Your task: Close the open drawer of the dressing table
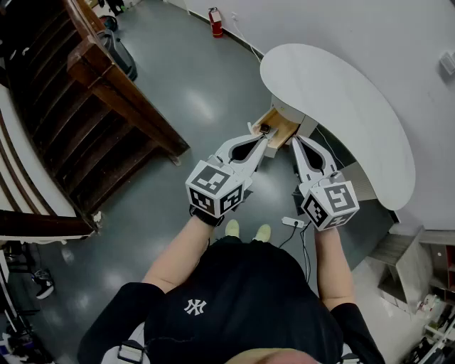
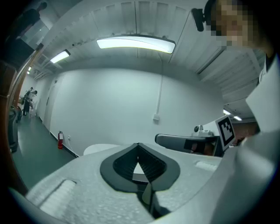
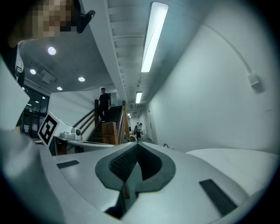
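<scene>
Left gripper (image 1: pixel 261 140) and right gripper (image 1: pixel 296 142) are both pinched together, empty. The open drawer (image 1: pixel 277 126) of the dressing table (image 1: pixel 341 92) sits right at their tips, left tip at its front edge.

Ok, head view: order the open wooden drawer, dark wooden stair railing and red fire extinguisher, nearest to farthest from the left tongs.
1. Open wooden drawer, just ahead of the left tongs.
2. Dark wooden stair railing, leftward.
3. Red fire extinguisher, at the far wall.

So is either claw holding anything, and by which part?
Nothing held: left claw and right claw are both shut and empty, tips by the open drawer.
</scene>
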`<state>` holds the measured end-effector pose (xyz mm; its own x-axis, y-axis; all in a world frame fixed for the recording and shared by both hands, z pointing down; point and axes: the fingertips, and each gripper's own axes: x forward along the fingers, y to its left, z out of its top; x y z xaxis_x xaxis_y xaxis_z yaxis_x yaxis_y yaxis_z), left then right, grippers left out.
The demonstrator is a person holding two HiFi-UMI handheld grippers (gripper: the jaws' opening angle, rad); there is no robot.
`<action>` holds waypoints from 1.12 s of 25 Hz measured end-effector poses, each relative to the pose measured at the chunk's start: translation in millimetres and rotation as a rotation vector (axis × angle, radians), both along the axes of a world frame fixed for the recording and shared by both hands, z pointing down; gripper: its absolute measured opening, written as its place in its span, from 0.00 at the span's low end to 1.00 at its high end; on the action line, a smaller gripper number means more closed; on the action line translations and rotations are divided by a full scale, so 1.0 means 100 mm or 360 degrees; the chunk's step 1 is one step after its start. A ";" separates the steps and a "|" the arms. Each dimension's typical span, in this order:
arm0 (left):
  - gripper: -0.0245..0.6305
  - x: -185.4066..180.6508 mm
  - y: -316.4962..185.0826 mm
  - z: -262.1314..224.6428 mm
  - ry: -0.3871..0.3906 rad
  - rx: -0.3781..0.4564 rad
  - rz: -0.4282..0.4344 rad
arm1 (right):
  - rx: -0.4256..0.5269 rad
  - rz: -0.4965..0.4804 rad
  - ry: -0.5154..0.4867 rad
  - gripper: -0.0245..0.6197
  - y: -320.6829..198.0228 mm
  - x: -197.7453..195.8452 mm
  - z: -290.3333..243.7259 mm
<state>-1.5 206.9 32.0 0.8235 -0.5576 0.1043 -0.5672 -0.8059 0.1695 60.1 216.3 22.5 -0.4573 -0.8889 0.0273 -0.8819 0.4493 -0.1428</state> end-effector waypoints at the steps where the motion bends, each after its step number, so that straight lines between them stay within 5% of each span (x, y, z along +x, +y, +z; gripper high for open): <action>1: 0.05 0.01 0.01 0.00 0.0002 0.0001 -0.0001 | 0.0000 -0.0001 -0.0001 0.06 0.01 0.01 0.00; 28: 0.05 0.08 -0.01 0.37 -0.0014 -0.0022 -0.0092 | -0.0061 -0.0082 -0.0151 0.06 -0.02 0.24 0.24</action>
